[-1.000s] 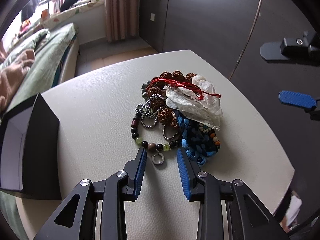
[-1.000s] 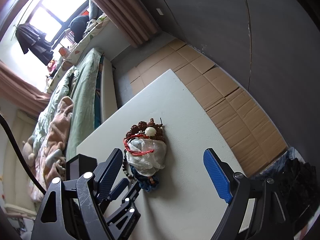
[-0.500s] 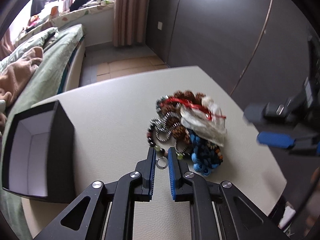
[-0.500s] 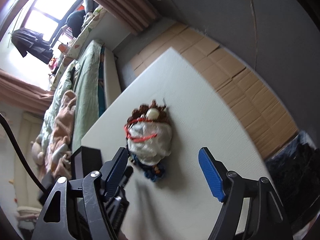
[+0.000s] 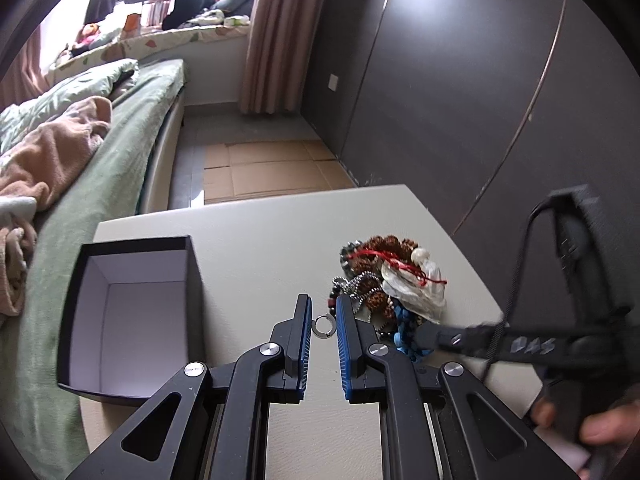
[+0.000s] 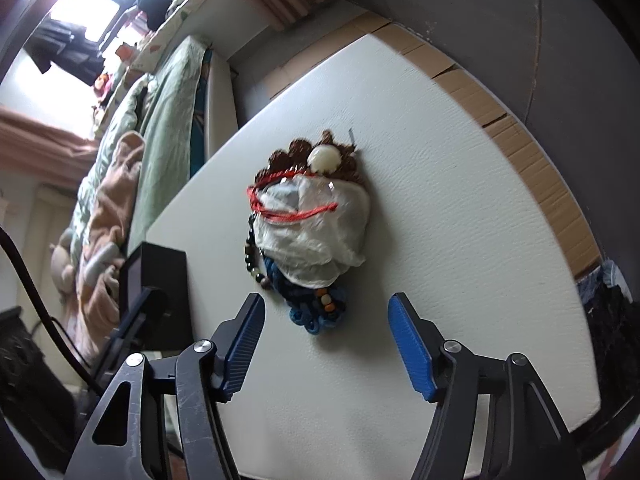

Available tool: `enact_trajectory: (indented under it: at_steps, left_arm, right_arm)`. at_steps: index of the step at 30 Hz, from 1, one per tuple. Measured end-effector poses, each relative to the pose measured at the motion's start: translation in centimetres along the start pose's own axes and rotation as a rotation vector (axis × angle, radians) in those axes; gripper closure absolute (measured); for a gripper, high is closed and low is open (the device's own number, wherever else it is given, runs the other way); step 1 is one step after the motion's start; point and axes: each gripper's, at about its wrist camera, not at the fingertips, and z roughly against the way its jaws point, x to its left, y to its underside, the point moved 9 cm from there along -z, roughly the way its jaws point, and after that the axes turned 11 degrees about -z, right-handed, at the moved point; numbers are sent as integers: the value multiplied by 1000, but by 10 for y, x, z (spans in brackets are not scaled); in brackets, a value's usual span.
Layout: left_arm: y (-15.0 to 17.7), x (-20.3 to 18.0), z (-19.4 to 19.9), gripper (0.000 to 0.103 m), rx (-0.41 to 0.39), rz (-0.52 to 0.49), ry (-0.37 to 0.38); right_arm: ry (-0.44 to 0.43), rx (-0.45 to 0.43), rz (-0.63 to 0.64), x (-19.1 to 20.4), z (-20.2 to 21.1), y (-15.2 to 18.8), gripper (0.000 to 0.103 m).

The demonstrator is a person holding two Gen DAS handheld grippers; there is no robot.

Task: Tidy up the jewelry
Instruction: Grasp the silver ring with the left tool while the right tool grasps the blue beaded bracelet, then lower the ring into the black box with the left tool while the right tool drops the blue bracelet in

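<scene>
The clear plastic bag [image 6: 316, 236] covers most of the jewelry pile [image 5: 384, 284], so only brown beads, a red cord and a blue braid peek out around it. In the left view the right tool's arm blurs across the pile's near edge. The left tool [image 5: 323, 326] is pinching a small silver ring [image 5: 323, 326], lifted above the surface [image 5: 260, 248], between the pile and the open black box [image 5: 132, 312] on the left. The right tool [image 6: 326, 340] hangs over the blue braid's near end, jaws closing with nothing gripped yet. Bare surface lies right of the pile, up to the edge; the bed [image 5: 120, 152] runs along the left.
</scene>
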Motion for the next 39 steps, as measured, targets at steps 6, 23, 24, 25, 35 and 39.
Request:
enact_trajectory:
  at_steps: [6,23,24,25,35,39]
  left_arm:
    - [0,15,20,90,-27,34,-5]
    - [-5,59,67,90,-109,108,-42]
    - [-6,64,69,90,-112,116,-44]
    - [-6,70,71,90,-115,126,-47]
    - [-3,111,67,90,-93,255,4]
    - [-1,123,57,90,-77,319,31]
  right_arm:
    - [42,11,43,9,-20,10,52]
    - [-265,-74,24,64,23,25,91]
    - [-284,-89,36,71,28,26,91]
    - [-304,-106,51,78,33,27,91]
    - [-439,-141,126,132,37,38,91]
    - [-453,-144,136,142,33,40,91]
